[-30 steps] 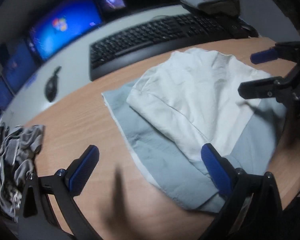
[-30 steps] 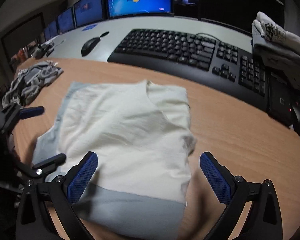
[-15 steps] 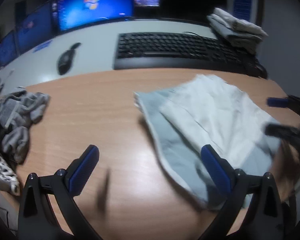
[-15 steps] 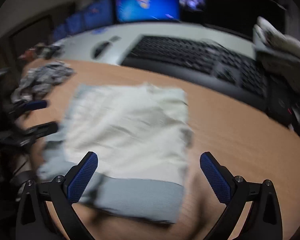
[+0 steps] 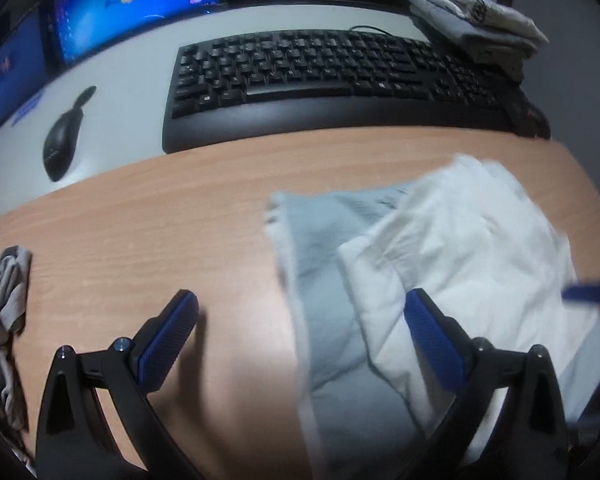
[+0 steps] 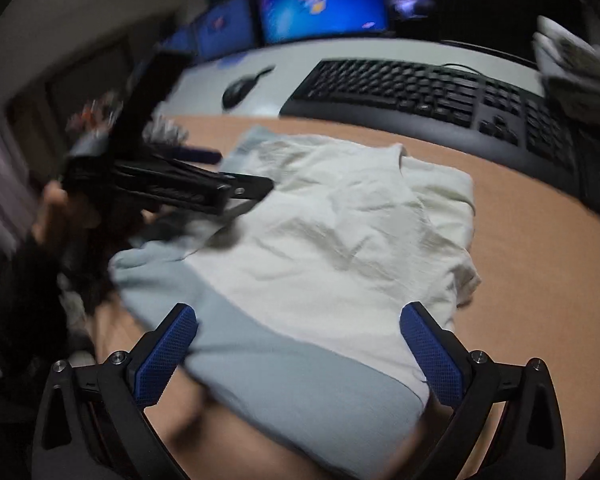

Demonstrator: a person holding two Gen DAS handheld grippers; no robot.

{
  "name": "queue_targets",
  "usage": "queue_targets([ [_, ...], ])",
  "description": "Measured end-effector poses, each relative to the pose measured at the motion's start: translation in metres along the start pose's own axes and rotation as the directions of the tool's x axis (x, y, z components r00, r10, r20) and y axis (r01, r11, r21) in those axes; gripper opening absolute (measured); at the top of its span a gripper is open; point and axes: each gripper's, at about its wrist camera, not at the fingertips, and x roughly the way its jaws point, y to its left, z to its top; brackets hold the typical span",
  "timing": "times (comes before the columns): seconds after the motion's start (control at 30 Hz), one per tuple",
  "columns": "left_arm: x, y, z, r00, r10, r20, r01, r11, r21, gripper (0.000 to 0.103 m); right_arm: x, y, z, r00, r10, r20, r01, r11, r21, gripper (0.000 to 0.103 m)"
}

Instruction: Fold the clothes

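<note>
A partly folded garment, white over pale blue-grey [image 5: 452,264] [image 6: 332,232], lies on the wooden table. My left gripper [image 5: 300,344] is open and empty, low over the garment's left edge, its right finger above the cloth. My right gripper [image 6: 296,348] is open and empty, over the garment's near blue-grey hem. The left gripper also shows in the right wrist view [image 6: 240,190], at the garment's left side. A blue fingertip of the right gripper [image 5: 584,294] shows at the right edge of the left wrist view.
A black keyboard [image 5: 324,76] [image 6: 428,92] and mouse [image 5: 62,142] sit behind the table. Folded clothes [image 5: 476,4] are stacked at back right. A crumpled grey garment [image 5: 0,320] lies at far left. Lit monitors [image 5: 132,4] stand behind.
Both grippers have moved in closer and lower over the garment. The left wrist view swung right, so the garment's left edge now lies under its right finger. Both stay open.
</note>
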Motion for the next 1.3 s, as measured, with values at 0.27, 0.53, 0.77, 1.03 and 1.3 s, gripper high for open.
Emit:
queue_targets([
  [0.27,-0.070,-0.027,-0.037,0.991,0.056,0.118,-0.059,0.998,0.026,0.102,-0.048,0.002,0.009,0.994,-0.050,0.094,0.049,0.999,0.009,0.103],
  [0.53,-0.061,-0.049,-0.086,0.981,0.170,0.099,-0.172,0.985,0.019,0.102,-0.015,0.008,-0.020,0.994,-0.090,-0.065,0.090,0.996,-0.006,0.103],
  [0.77,-0.066,-0.050,-0.088,0.979,0.188,0.082,-0.189,0.982,0.009,0.102,-0.013,0.011,-0.024,0.988,-0.146,-0.057,0.143,0.989,-0.046,0.103],
  [1.03,-0.096,-0.061,-0.075,0.982,0.162,0.101,-0.166,0.986,0.033,0.102,-0.026,-0.002,-0.022,0.992,-0.113,-0.052,0.114,0.993,0.007,0.103],
  [1.3,-0.106,-0.064,-0.071,0.990,0.126,0.062,-0.128,0.992,0.021,0.102,-0.050,-0.011,-0.016,0.993,-0.118,-0.019,0.119,0.993,0.009,0.103],
])
